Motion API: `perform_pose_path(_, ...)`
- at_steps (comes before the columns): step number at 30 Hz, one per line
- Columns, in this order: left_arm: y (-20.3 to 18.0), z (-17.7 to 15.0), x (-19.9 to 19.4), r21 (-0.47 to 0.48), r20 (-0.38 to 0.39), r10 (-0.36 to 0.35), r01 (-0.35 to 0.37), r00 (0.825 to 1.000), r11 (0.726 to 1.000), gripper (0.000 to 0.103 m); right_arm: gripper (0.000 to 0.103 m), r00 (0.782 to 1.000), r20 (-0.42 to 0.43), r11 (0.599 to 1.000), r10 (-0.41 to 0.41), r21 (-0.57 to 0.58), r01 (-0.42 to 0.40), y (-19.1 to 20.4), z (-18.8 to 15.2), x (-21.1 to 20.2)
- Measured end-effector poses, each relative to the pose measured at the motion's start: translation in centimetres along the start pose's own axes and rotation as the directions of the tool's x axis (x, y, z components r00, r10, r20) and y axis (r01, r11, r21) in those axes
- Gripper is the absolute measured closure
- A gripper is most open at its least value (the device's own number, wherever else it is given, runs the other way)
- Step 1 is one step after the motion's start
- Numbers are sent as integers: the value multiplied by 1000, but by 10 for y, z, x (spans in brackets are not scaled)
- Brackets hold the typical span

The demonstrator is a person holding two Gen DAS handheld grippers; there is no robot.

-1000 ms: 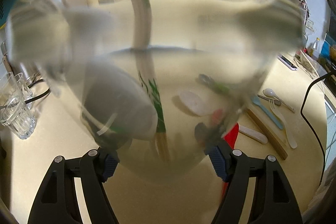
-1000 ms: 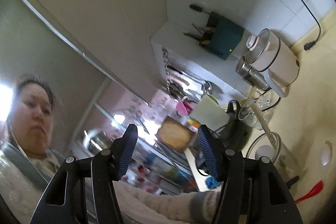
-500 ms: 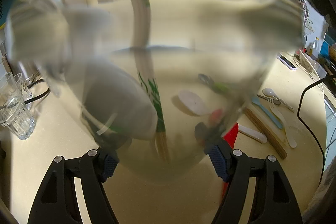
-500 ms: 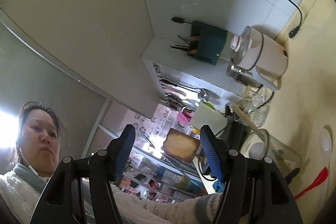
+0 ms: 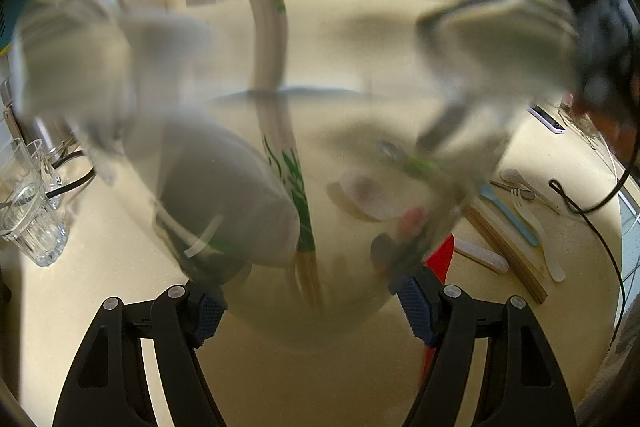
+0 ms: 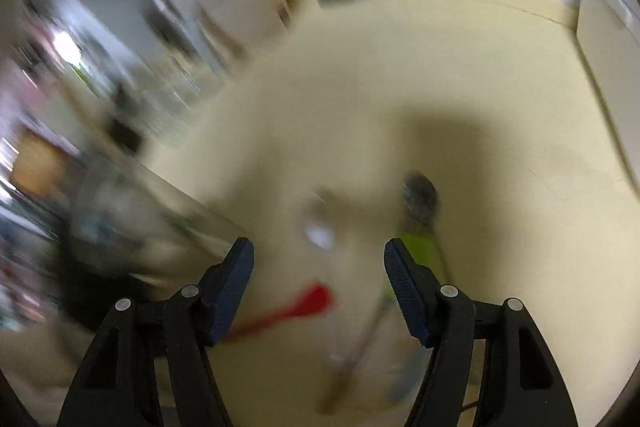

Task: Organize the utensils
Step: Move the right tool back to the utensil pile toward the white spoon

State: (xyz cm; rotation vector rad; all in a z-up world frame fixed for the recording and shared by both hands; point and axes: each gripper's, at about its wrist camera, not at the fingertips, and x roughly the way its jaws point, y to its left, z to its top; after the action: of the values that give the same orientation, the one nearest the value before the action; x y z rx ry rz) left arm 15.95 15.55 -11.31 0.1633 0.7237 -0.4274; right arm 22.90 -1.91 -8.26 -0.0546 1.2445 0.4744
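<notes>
Left gripper [image 5: 308, 303]: clamped on a clear round glass jar [image 5: 352, 39] filling its view.
Jar contents: paper-sleeved wooden chopsticks with green print [image 5: 276, 131], standing inside.
Right gripper [image 6: 319, 275]: jaws wide, holding nothing, over the cream countertop [image 6: 500, 99].
Ahead of right gripper: red plastic utensil [image 6: 296, 311] and green-handled utensil [image 6: 420, 247], both blurred.

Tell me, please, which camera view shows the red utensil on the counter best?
The right wrist view: the red utensil lies open on the counter below the empty right gripper, though motion-blurred. In the left wrist view the glass jar held by the left gripper mostly hides it.
</notes>
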Motion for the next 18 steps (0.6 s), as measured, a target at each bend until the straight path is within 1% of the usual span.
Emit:
perform_pose_path(2,0,0,0,0,0,0,0,1000,1000,26,34,999,-34,998,-30,-57,28,12,0,18)
perform_pose_path(3,0,0,0,0,0,0,0,1000,1000,26,34,998,-36,996,-43,-76,40,17,1,23)
perform_pose_path(6,0,0,0,0,0,0,0,1000,1000,26,34,993,-35,982,-114,-156,108,32,6,40)
perform_pose_path(10,0,0,1,-2,0,-1,1,1000,1000,26,34,984,-46,969,-172,-188,160,31,14,60)
perform_pose_path(12,0,-1,2,-2,-6,0,0,1000,1000,26,39,985,-55,971,-163,-184,150,31,20,65)
perform_pose_path(13,0,-2,1,-4,-9,-5,5,1000,1000,26,46,986,-61,974,-155,-178,142,29,21,67)
perform_pose_path(14,-1,-2,1,-4,-8,-5,5,1000,1000,26,52,986,-65,975,-155,-173,142,26,21,68)
perform_pose_path(16,-2,-3,1,-3,-8,-4,4,1000,1000,26,58,985,-50,969,-167,-194,154,25,20,68)
perform_pose_path(18,-2,-2,1,-3,-8,-4,4,1000,1000,26,64,986,-44,966,-161,-213,148,26,14,66)
